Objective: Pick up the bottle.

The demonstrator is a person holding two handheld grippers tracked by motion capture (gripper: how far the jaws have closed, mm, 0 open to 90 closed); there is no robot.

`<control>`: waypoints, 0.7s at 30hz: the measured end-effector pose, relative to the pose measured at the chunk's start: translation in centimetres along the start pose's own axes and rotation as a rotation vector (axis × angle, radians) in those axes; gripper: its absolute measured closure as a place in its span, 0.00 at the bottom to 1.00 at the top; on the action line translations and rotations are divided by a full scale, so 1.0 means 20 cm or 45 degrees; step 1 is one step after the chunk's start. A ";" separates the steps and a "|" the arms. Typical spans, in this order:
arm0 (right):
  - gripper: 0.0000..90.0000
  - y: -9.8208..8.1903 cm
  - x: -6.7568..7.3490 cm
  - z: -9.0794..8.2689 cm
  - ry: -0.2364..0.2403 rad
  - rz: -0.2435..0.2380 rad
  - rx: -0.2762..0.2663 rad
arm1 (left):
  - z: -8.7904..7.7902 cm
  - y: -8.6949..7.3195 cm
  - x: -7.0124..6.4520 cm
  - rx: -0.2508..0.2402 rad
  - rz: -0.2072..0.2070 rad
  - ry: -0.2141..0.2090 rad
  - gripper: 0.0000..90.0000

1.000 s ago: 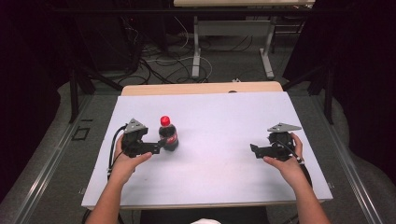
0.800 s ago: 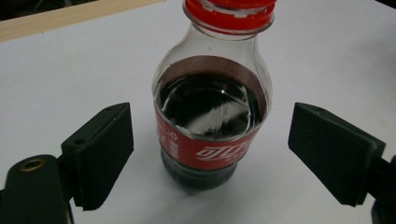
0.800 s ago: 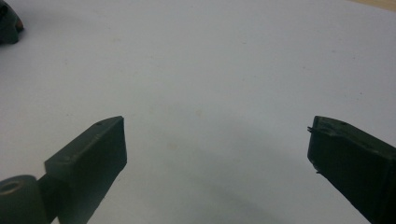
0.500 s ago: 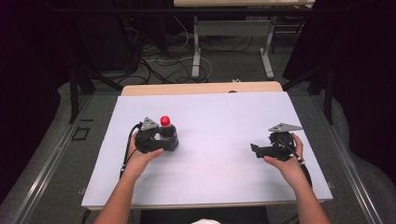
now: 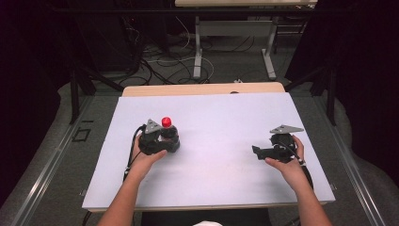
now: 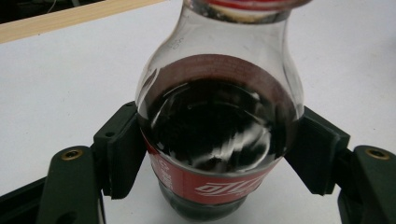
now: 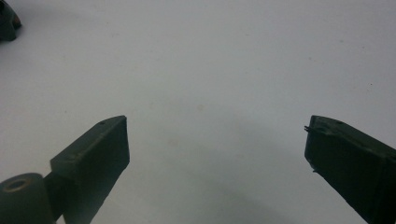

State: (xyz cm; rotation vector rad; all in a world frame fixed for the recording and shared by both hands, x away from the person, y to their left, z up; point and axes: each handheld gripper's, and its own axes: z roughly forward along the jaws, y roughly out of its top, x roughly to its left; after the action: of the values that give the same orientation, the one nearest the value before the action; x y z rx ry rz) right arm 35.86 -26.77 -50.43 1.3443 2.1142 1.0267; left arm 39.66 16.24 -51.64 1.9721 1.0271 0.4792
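left hand-held gripper tight around cola bottle

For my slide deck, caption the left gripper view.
Left gripper clamps a cola bottle standing on the white table.

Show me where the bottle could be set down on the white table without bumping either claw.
Bare white table lies between the left claw, shut on the cola bottle, and the open right claw. The far strip up to the wooden edge is free too, as is the near edge between the forearms. It is crowded close around each hand.
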 end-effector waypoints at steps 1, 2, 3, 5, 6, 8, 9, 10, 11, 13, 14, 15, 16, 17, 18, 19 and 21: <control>0.07 0.00 0.00 0.00 0.001 0.004 0.001 | 0.00 0.00 0.00 0.000 0.000 0.000 0.31; 0.07 0.00 0.00 0.00 0.001 0.004 0.001 | 0.00 0.00 0.00 -0.013 -0.008 0.010 0.31; 0.08 0.00 0.00 0.00 0.000 0.002 0.001 | 0.01 -0.01 0.00 -0.003 -0.001 0.009 0.31; 0.08 0.00 0.00 0.00 0.000 0.007 0.001 | 0.01 -0.02 0.01 0.010 -0.009 -0.008 0.30; 0.08 0.00 0.00 0.00 0.000 0.001 0.001 | 0.01 -0.02 0.01 0.010 -0.009 -0.008 0.30; 0.08 0.00 0.00 0.00 -0.001 -0.002 0.007 | 0.02 -0.03 0.01 0.000 -0.043 -0.025 0.30; 0.08 0.00 0.00 0.00 -0.001 -0.002 0.007 | 0.02 -0.03 0.02 0.001 -0.042 -0.025 0.30; 0.08 0.00 0.00 0.01 0.001 -0.001 0.005 | 0.01 -0.03 0.01 0.001 -0.037 -0.022 0.30; 0.08 -0.01 0.00 0.01 0.005 -0.002 0.008 | 0.02 -0.03 0.01 -0.016 -0.011 0.004 0.31; 0.08 -0.01 0.00 0.01 -0.003 -0.002 0.014 | 0.01 -0.03 0.00 -0.018 0.000 0.014 0.31; 0.08 -0.01 0.00 0.02 0.002 -0.004 0.016 | 0.01 -0.03 0.00 -0.021 0.001 0.018 0.32; 0.08 -0.01 0.01 0.02 0.003 0.000 0.017 | 0.01 -0.03 0.00 -0.015 -0.001 0.021 0.32; 0.08 -0.01 0.01 0.02 0.003 0.000 0.017 | 0.01 -0.03 0.00 -0.018 0.001 0.024 0.32; 0.08 -0.01 0.01 0.02 0.006 -0.001 0.017 | 0.01 -0.03 -0.01 -0.022 0.001 0.026 0.32; 0.08 -0.01 0.01 0.02 0.006 -0.001 0.017 | 0.01 -0.03 -0.01 -0.023 0.003 0.030 0.32; 0.08 -0.01 0.01 0.02 0.002 0.000 0.020 | 0.00 -0.03 -0.01 -0.018 0.007 0.032 0.32; 0.08 -0.01 0.01 0.03 0.002 0.001 0.020 | 0.00 -0.03 -0.01 -0.030 0.018 0.035 0.33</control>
State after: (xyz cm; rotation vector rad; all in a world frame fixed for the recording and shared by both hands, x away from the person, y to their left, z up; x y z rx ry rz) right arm 35.99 -26.50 -50.94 1.3518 2.1275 1.0141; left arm 39.30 16.24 -52.08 1.9577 1.0204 0.5251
